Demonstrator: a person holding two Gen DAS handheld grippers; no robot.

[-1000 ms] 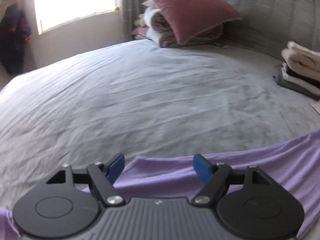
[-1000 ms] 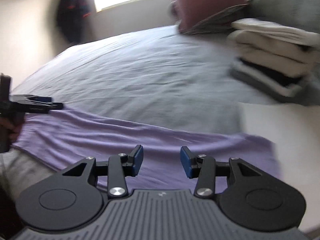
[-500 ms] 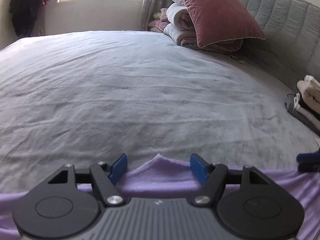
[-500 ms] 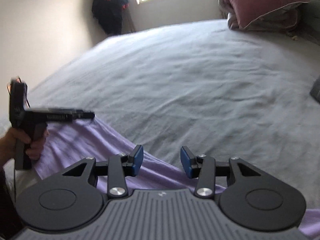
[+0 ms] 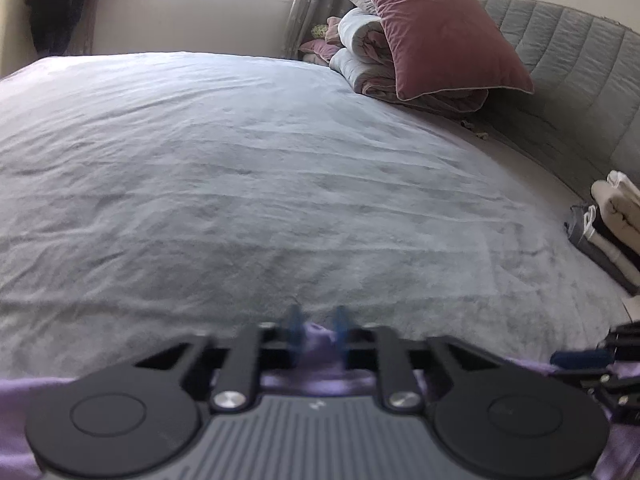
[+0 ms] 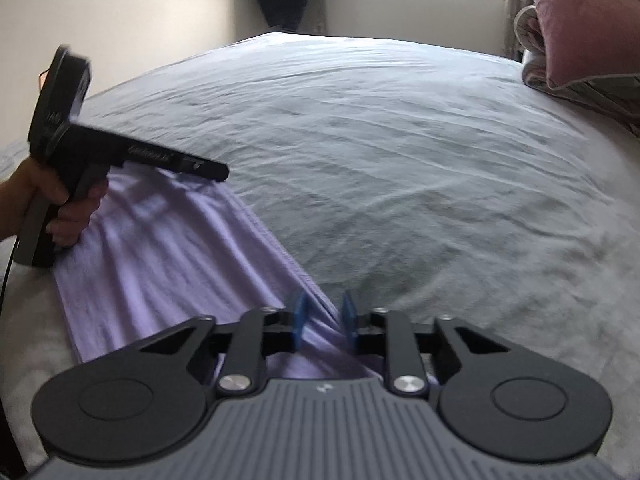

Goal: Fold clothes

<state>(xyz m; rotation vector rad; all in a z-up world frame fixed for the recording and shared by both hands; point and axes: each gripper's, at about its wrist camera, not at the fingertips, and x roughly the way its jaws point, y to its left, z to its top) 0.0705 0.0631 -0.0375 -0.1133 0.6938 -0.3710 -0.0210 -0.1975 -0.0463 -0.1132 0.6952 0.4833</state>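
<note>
A purple garment [image 6: 160,248] lies spread along the near edge of the grey bed [image 6: 380,152]. In the left wrist view my left gripper [image 5: 317,330] is shut, with a pinch of the purple garment [image 5: 320,384] between its blue pads. The right wrist view shows the same left gripper [image 6: 216,174] from the side, held by a hand [image 6: 68,208] over the garment's far corner. My right gripper [image 6: 325,316] is closing its jaws on the garment's hem, which is bunched between the pads. The right gripper [image 5: 580,358] also shows at the left wrist view's right edge.
A pink pillow [image 5: 440,32] leans on a rolled blanket [image 5: 360,64] at the far right, by the grey padded headboard [image 5: 560,64]. A stack of folded clothes [image 5: 612,220] sits at the bed's right side. Dark clothing [image 5: 60,8] hangs by the window.
Both grippers went from wide open to closed onto the purple garment. The right gripper swung left along the hem, and both views rolled level.
</note>
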